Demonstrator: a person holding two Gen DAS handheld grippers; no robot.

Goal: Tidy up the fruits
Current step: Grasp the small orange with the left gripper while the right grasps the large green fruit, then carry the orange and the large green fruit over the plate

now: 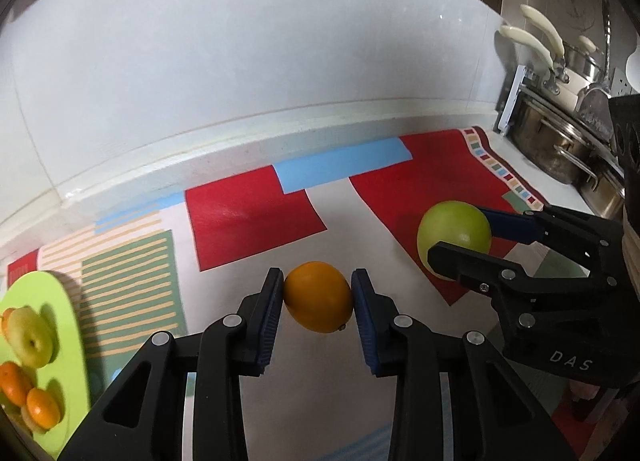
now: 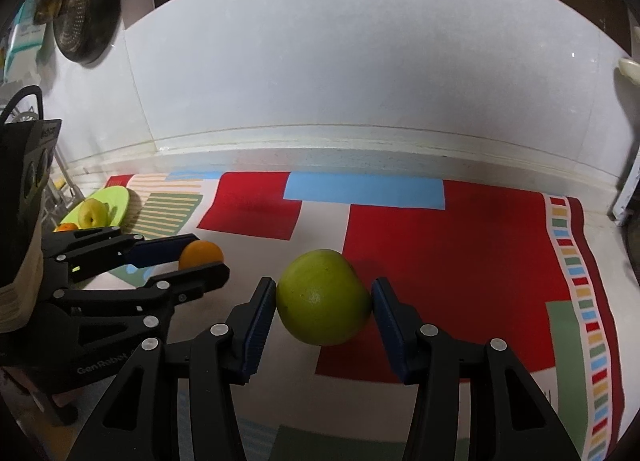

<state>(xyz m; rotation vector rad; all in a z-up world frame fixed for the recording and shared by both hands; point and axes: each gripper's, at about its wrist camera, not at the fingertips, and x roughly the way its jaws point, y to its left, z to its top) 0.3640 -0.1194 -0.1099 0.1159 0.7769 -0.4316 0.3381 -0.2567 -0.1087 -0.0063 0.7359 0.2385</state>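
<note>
My left gripper [image 1: 318, 293] is shut on an orange [image 1: 319, 297], its pads touching both sides; it also shows in the right wrist view [image 2: 200, 261] with the orange [image 2: 201, 254]. My right gripper [image 2: 324, 301] is shut on a large green fruit [image 2: 323, 297] over the patterned mat [image 2: 460, 245]; it also shows in the left wrist view [image 1: 456, 237] with the green fruit [image 1: 454, 231]. A lime-green plate [image 1: 60, 301] at the far left holds a yellow-green apple [image 1: 30, 337] and small oranges [image 1: 42, 407].
The colourful mat [image 1: 256, 217] covers the counter in front of a white wall. Steel pots with cream handles [image 1: 560, 133] stand at the right. A wire rack [image 2: 60, 189] stands behind the plate [image 2: 116, 197]; a strainer [image 2: 86, 1] hangs above.
</note>
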